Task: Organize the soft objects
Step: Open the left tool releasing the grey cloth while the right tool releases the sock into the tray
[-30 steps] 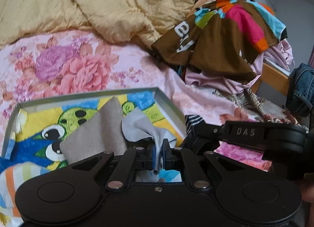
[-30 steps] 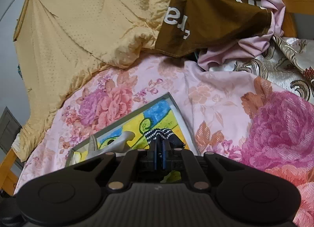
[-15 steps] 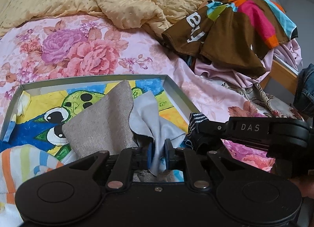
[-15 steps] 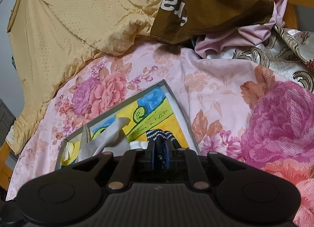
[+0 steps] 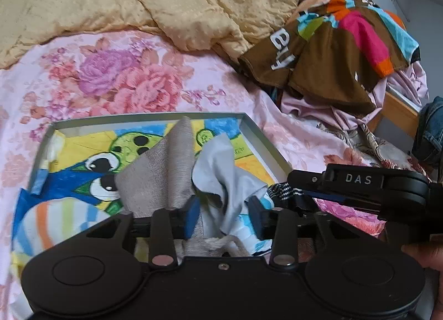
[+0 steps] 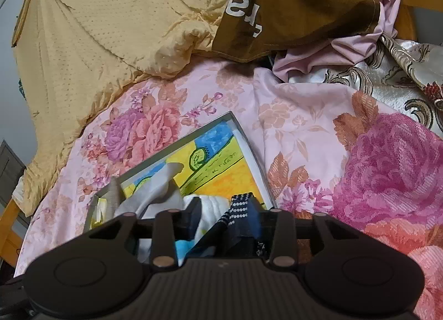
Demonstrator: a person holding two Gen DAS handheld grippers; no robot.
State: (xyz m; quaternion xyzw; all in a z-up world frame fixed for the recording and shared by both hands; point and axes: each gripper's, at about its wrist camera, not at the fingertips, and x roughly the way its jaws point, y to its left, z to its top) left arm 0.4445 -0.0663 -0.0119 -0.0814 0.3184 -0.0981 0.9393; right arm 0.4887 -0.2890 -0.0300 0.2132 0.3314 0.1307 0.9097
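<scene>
A shallow grey-rimmed tray [image 5: 260, 137] with a cartoon drawing lies on the floral bed. In it rest a beige cloth [image 5: 163, 170], a pale blue cloth [image 5: 218, 170] and a striped sock [image 5: 52, 217]. My left gripper [image 5: 223, 216] is low over the tray's near edge. Its jaws are opening, and the pale blue cloth stands loose between the pads. My right gripper [image 6: 225, 216] is over the tray's right corner [image 6: 250, 154], jaws opening too. A dark sock with a white-dotted band [image 6: 241, 209] lies between them, leaning on the right finger. The same sock [image 5: 279, 188] shows in the left wrist view.
A yellow quilt [image 5: 180, 1] is heaped behind the tray. To the right lie a brown multicoloured shirt [image 5: 332, 59] and pink fabric [image 6: 354, 51]. A wooden bed frame [image 5: 398, 109] and denim [image 5: 432, 131] mark the right edge. Floral sheet [image 6: 387, 167] spreads right of the tray.
Both grippers went from shut to partly open. The pale blue cloth and the dotted sock slipped free of the pads and settled at the tray. The left gripper edged closer to the tray.
</scene>
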